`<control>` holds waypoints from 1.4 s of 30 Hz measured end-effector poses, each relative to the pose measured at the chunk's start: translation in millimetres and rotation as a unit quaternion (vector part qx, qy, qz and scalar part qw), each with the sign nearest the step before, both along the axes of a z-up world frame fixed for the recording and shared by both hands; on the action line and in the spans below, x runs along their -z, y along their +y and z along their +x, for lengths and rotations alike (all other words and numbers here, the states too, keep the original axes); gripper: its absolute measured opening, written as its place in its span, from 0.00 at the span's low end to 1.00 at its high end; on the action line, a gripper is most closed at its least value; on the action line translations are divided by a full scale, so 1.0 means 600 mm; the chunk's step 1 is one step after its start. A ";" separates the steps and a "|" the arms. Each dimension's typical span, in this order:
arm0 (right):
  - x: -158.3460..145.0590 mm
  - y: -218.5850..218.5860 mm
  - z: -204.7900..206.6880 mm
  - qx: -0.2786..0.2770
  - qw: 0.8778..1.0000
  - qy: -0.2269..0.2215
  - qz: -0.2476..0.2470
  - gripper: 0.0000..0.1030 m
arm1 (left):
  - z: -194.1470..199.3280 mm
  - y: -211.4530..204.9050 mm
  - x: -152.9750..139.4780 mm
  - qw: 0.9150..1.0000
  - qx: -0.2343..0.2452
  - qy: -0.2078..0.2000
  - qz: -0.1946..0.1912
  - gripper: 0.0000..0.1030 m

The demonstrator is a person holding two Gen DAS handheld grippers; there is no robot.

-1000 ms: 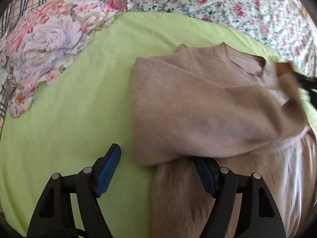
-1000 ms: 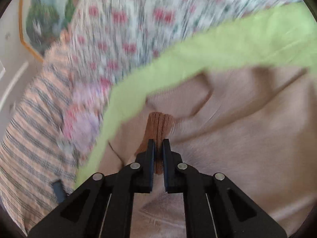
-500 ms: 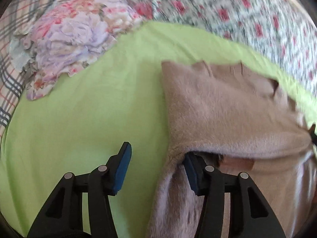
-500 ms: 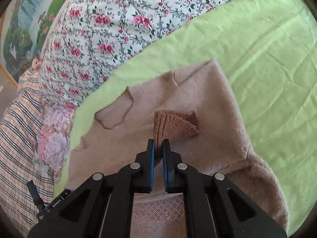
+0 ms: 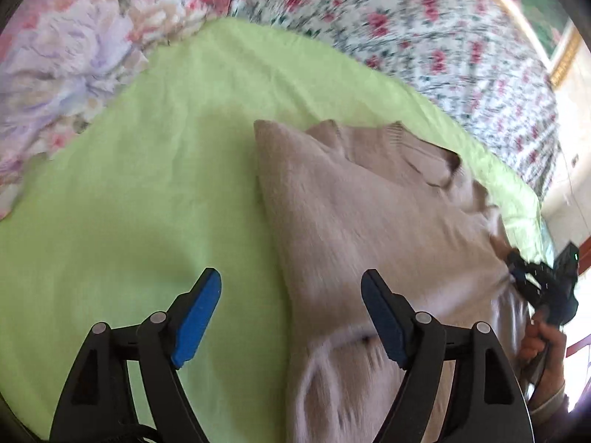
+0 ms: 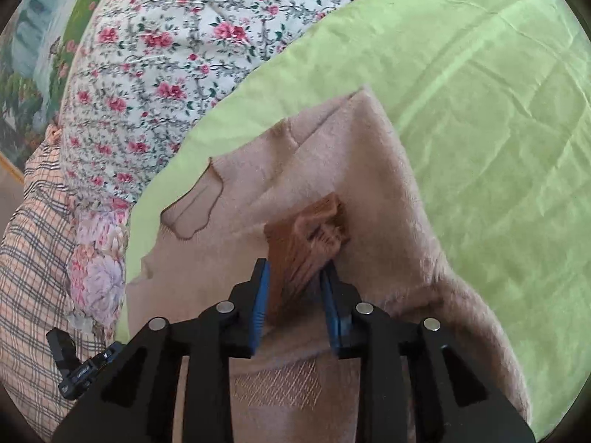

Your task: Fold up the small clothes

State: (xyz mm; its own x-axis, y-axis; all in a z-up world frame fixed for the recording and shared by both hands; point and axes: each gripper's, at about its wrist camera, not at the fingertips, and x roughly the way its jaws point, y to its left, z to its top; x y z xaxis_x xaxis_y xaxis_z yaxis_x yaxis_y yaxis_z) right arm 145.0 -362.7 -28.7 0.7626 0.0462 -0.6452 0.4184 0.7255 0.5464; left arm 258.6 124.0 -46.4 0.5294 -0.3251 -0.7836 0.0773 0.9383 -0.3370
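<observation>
A beige fuzzy sweater [image 5: 362, 214] lies on the light green sheet [image 5: 147, 192], one sleeve folded across its body; it also shows in the right wrist view [image 6: 351, 170]. My left gripper [image 5: 291, 313] is open and empty, its right finger over the sweater's lower left edge. My right gripper [image 6: 295, 295] has its jaws parted, with the brown ribbed sleeve cuff [image 6: 306, 232] lying loose between the fingers on the sweater's chest. The right gripper shows at the far right of the left wrist view [image 5: 543, 288].
A floral quilt [image 6: 177, 44] borders the sheet at the back. A pink and purple floral cloth [image 5: 70, 55] lies at the sheet's far left corner. A checked blanket [image 6: 33, 229] lies beyond it. The green sheet is bare left of the sweater.
My right gripper has opened and let go of the brown cuff on the sweater. My left gripper has opened wider and lifted off the sweater's edge.
</observation>
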 end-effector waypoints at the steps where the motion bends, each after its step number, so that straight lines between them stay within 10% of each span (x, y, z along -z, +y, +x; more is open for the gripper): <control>1: -0.008 0.000 0.000 -0.004 1.000 -0.006 -0.003 0.07 | 0.016 -0.001 0.005 1.000 -0.001 0.008 -0.003 0.76; 5: -0.085 0.023 -0.045 0.006 0.993 -0.087 -0.073 0.07 | 0.054 -0.012 0.008 1.000 -0.001 0.008 0.004 0.76; 11: -0.022 0.013 -0.027 -0.003 0.998 0.009 -0.069 0.07 | 0.091 -0.035 0.017 1.000 0.004 0.003 0.015 0.74; 12: -0.018 0.011 -0.028 0.000 0.998 0.008 -0.063 0.07 | 0.092 -0.040 0.017 1.000 0.005 -0.003 0.023 0.60; 13: -0.018 0.009 -0.031 0.000 0.998 0.005 -0.062 0.07 | 0.095 -0.048 0.015 0.999 0.009 -0.012 0.033 0.25; 16: -0.031 0.016 -0.031 -0.004 0.997 -0.011 -0.073 0.08 | 0.090 -0.050 0.000 0.997 -0.003 -0.040 0.060 0.08; 30: -0.031 0.017 -0.076 0.004 0.988 0.081 -0.133 0.18 | 0.077 -0.048 -0.006 0.992 -0.019 -0.046 0.116 0.08; 42: -0.085 0.089 -0.251 -0.085 0.983 0.076 -0.141 0.26 | -0.235 -0.056 -0.052 0.997 0.025 -0.030 0.062 0.43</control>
